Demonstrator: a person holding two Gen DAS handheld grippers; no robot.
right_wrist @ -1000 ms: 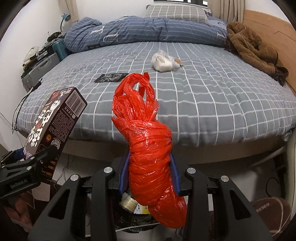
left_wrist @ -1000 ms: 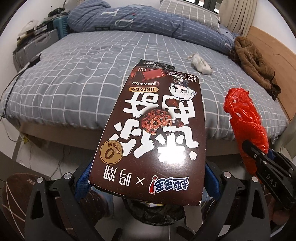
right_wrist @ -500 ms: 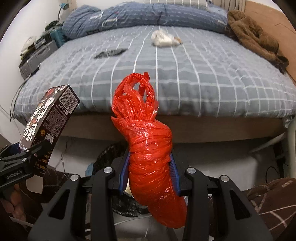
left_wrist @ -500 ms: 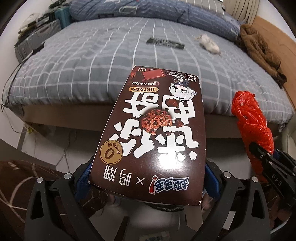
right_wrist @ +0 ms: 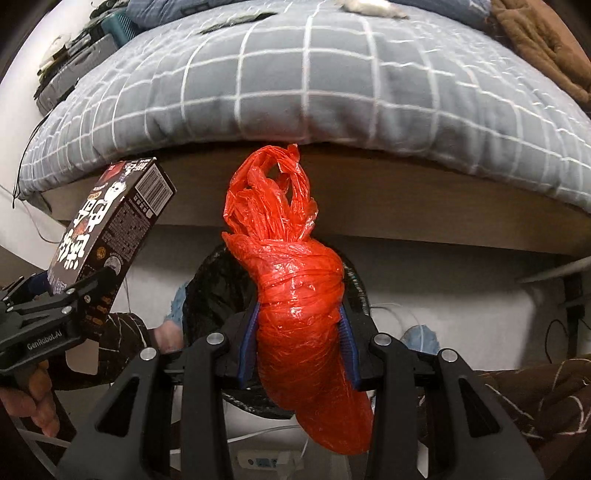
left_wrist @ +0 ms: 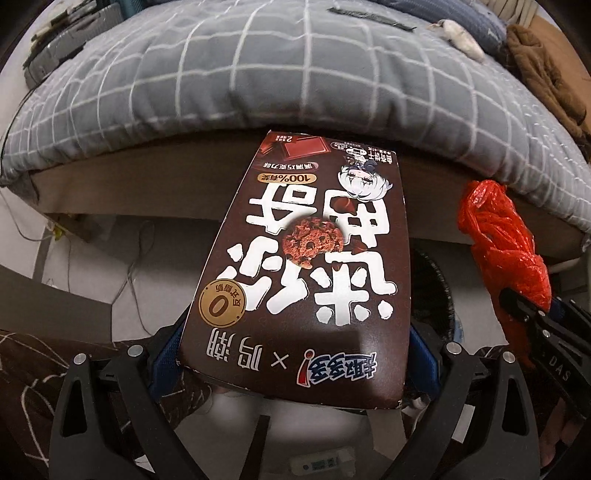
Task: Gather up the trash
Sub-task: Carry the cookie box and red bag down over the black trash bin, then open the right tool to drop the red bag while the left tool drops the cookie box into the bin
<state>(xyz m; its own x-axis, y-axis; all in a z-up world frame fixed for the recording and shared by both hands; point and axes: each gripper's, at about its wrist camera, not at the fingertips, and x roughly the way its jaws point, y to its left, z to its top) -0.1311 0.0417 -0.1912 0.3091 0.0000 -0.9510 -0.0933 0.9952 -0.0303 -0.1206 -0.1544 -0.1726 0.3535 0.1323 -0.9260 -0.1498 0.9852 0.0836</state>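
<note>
My left gripper (left_wrist: pixel 295 354) is shut on a dark brown cookie box (left_wrist: pixel 306 258) with white lettering; its blue pads press the box's two sides. The same box (right_wrist: pixel 110 229) and the left gripper (right_wrist: pixel 79 291) show at the left of the right wrist view. My right gripper (right_wrist: pixel 299 343) is shut on a knotted red plastic bag (right_wrist: pixel 295 295), which also appears at the right of the left wrist view (left_wrist: pixel 506 243). Under both loads stands a bin with a black liner (right_wrist: pixel 210 288), its rim (left_wrist: pixel 439 288) partly hidden behind the box.
The bed with a grey checked cover (right_wrist: pixel 314 81) overhangs just ahead, its wooden frame (right_wrist: pixel 406 206) at gripper height. A black wrapper (left_wrist: pixel 373 18), a white crumpled bag (left_wrist: pixel 458 33) and brown clothing (left_wrist: pixel 546 74) lie on the bed. Cables trail on the floor (left_wrist: pixel 136 266). A person's hand (right_wrist: pixel 33 402) holds the left gripper.
Both grippers have sunk and tipped downward with their loads still held; the bed has risen in view, and the black-lined bin now shows beneath the bag and box.
</note>
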